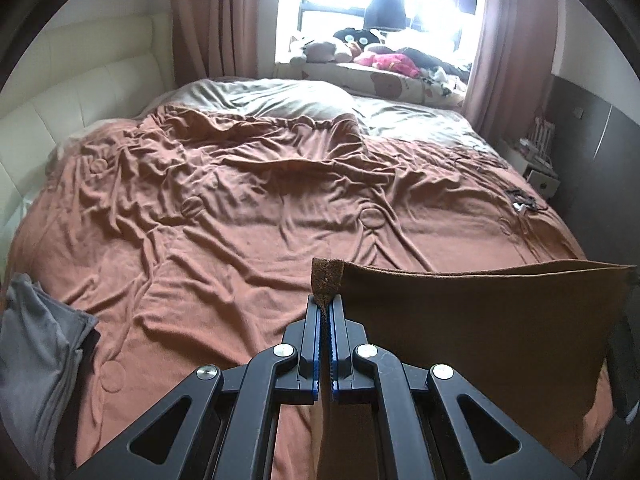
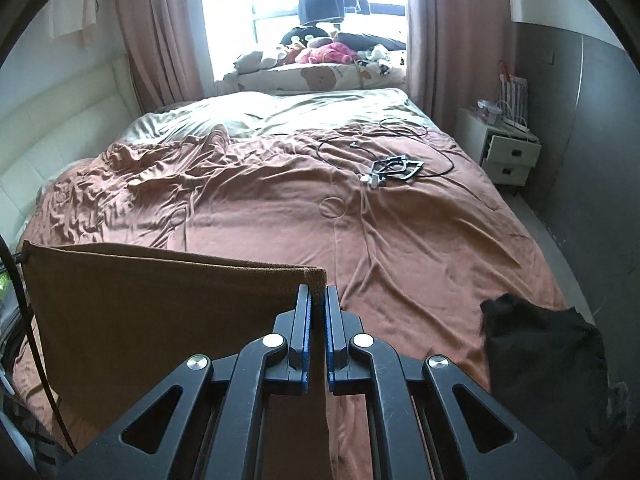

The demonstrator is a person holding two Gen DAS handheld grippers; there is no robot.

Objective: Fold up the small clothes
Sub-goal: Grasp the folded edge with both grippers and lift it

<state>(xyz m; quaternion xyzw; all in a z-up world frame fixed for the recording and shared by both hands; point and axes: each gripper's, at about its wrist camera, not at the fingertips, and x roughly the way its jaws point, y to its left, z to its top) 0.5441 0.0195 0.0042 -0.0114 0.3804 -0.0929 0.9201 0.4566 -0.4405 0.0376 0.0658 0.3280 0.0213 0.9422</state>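
From the left wrist view, the left tool (image 1: 325, 303) is clamped on one upper corner of a brown cloth (image 1: 472, 320), a tuft of the fabric sticking up above the closed jaws. The cloth hangs as a flat sheet stretching away toward 3 o'clock, held above the bed (image 1: 248, 216), whose rust-coloured cover lies heavily wrinkled. A folded grey garment (image 1: 40, 352) rests on the bed at 8 o'clock. Stuffed toys (image 1: 360, 46) sit on the window sill at 12 o'clock, and a small nightstand (image 1: 542, 178) stands at 2 o'clock. From the right wrist view, the right tool (image 2: 318, 293) is clamped on the opposite upper corner of the same brown cloth (image 2: 160, 320), which spreads toward 9 o'clock with its top edge taut between the two tools. A black garment (image 2: 548, 352) lies on the bed (image 2: 280, 232) at 4 o'clock. A tangle of cables (image 2: 392, 162) with a white plug rests on the cover at 1 o'clock, and the nightstand (image 2: 506, 150) stands beside the bed at 2 o'clock.
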